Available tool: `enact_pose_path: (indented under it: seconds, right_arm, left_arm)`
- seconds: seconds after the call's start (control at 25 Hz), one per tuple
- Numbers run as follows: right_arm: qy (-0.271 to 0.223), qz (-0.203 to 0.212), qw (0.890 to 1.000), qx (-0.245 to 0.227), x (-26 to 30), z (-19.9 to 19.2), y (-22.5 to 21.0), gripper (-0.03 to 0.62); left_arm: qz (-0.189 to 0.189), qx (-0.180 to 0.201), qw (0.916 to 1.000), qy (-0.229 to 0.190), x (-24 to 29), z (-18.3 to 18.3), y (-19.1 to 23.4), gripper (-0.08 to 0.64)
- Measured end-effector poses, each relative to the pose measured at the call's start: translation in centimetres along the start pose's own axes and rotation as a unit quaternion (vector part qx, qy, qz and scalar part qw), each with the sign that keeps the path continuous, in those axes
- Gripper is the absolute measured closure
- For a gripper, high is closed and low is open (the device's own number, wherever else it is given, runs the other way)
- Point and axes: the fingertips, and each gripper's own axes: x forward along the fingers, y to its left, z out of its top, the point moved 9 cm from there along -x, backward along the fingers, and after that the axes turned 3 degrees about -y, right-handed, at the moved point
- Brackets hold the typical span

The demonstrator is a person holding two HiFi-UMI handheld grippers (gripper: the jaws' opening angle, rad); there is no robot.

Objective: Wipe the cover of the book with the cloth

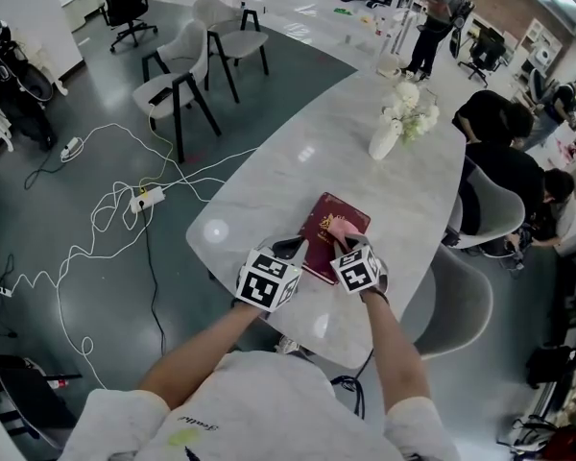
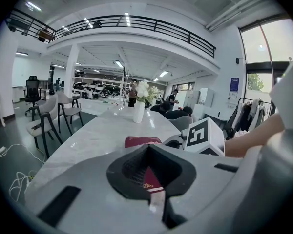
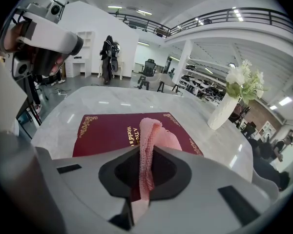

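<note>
Open-plan office with a mezzanine railing and a grey floor; a long white marble table (image 1: 298, 176) runs from the viewer toward 1 o'clock. Head view: at 10 o'clock of the table stand two grey chairs (image 1: 178, 80), and at 9 o'clock white cables (image 1: 106, 209) and a power strip (image 1: 146, 199) lie loose on the floor. Seated people (image 1: 504, 152) line the table's edge at 2 o'clock; a standing person (image 1: 437, 22) is well beyond its far end. The dark red book (image 1: 328, 233), closed and gold-ornamented, lies flat near the table's near end. A white vase (image 1: 384, 140) of white flowers (image 1: 408, 104) stands on the tabletop at 1 o'clock of the book, well apart from it, with bare marble between. The left gripper (image 2: 151, 179) meets the book's edge at 7 o'clock; its jaws stand nearly together with a strip of the red cover between them. The right gripper (image 3: 144, 174) is over the book's 5 o'clock part, jaws clamped on a pink cloth (image 3: 154, 135), whose free end rests bunched on the cover beside the gold title
</note>
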Motion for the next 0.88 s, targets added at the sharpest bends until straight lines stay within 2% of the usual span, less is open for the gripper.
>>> enact_pose_path:
  seconds: [0.88]
  right_arm:
    - [0.001,-0.003,1.000,0.012,-1.3,-0.1,2.8,0.575]
  left_arm:
    - [-0.015,0.003,0.9999,0.001,-1.9,-0.8,-0.4,0.554]
